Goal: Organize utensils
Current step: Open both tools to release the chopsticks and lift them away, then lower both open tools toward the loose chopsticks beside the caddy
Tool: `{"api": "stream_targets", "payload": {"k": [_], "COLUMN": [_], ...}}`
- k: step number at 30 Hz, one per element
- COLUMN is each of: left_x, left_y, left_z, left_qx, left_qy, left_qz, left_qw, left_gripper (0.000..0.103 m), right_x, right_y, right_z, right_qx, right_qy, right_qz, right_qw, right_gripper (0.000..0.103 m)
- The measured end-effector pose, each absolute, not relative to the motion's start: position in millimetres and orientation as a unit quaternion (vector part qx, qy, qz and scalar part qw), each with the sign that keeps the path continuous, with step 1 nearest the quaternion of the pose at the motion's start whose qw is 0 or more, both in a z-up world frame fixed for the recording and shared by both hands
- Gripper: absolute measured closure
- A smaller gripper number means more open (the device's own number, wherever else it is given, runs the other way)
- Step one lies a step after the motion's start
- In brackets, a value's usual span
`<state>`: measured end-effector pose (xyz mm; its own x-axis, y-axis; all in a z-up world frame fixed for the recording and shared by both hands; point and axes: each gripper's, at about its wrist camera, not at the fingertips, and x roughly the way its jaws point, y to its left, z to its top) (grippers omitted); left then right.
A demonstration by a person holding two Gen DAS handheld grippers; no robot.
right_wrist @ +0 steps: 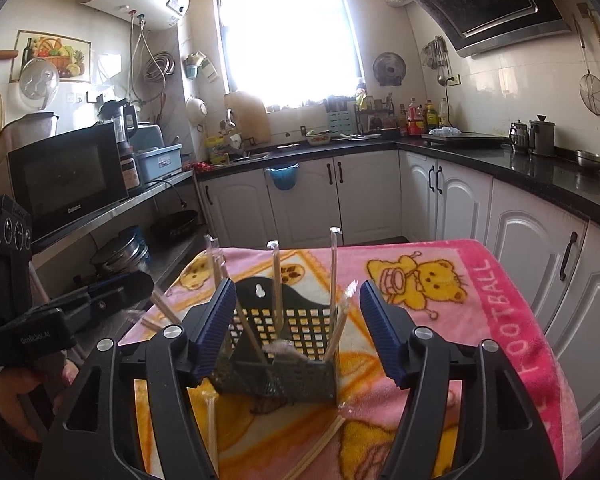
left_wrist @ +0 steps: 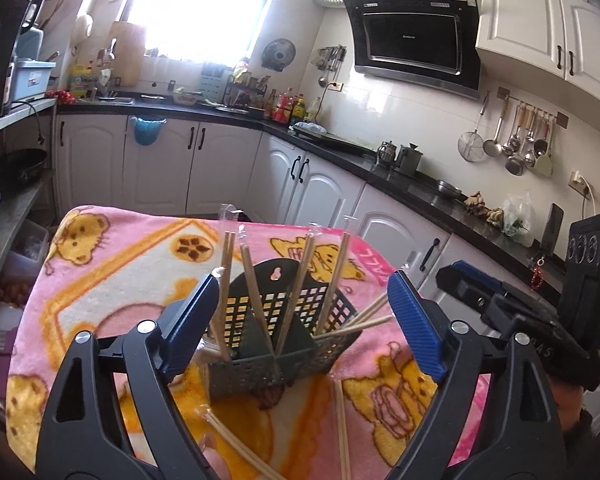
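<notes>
A dark perforated utensil basket (left_wrist: 284, 336) stands on the pink bear-print blanket (left_wrist: 100, 280). Several wrapped wooden chopstick pairs (left_wrist: 256, 300) stand upright in it. More chopsticks lie on the blanket in front of it (left_wrist: 342, 428) and at its left front (left_wrist: 236, 444). My left gripper (left_wrist: 306, 320) is open and empty, hovering just in front of the basket. In the right wrist view the basket (right_wrist: 284, 344) sits between the open, empty fingers of my right gripper (right_wrist: 298, 332). Loose chopsticks (right_wrist: 320, 448) lie in front of it. The left gripper's body (right_wrist: 60, 320) shows at the left.
Kitchen counters (left_wrist: 380, 168) and white cabinets (right_wrist: 364, 196) surround the table. A microwave (right_wrist: 68, 176) and pots (right_wrist: 120, 256) sit on shelves to the left. The blanket's right edge (right_wrist: 512, 320) drops off near the cabinets.
</notes>
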<state>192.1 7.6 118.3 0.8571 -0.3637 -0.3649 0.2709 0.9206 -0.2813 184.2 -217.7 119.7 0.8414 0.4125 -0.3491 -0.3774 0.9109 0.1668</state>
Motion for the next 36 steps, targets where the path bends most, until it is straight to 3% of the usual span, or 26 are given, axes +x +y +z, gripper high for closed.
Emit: {"api": "stream_targets", "payload": {"k": [4, 10, 36], "left_x": [184, 174, 156], "left_y": [6, 4, 7], "left_z": [121, 120, 69], "left_qx": [-0.105, -0.099, -0.103], "left_qy": [0.203, 0.204, 0.266], "left_qz": [-0.165, -0.163, -0.147], "left_qw": [0.960, 0.960, 0.947], "left_gripper": [0.014, 0.011, 0.011], "right_x": [176, 168, 159], "right_y": [-221, -225, -219], "right_z": [114, 106, 69], "right_qx": [0.043, 0.040, 0.027], "right_qy": [0.198, 0.207, 0.253], "right_qz": [0.208, 0.210, 0.216], "right_qw": [0.957, 0.955, 0.943], "right_gripper": [0.039, 0.039, 0.036]}}
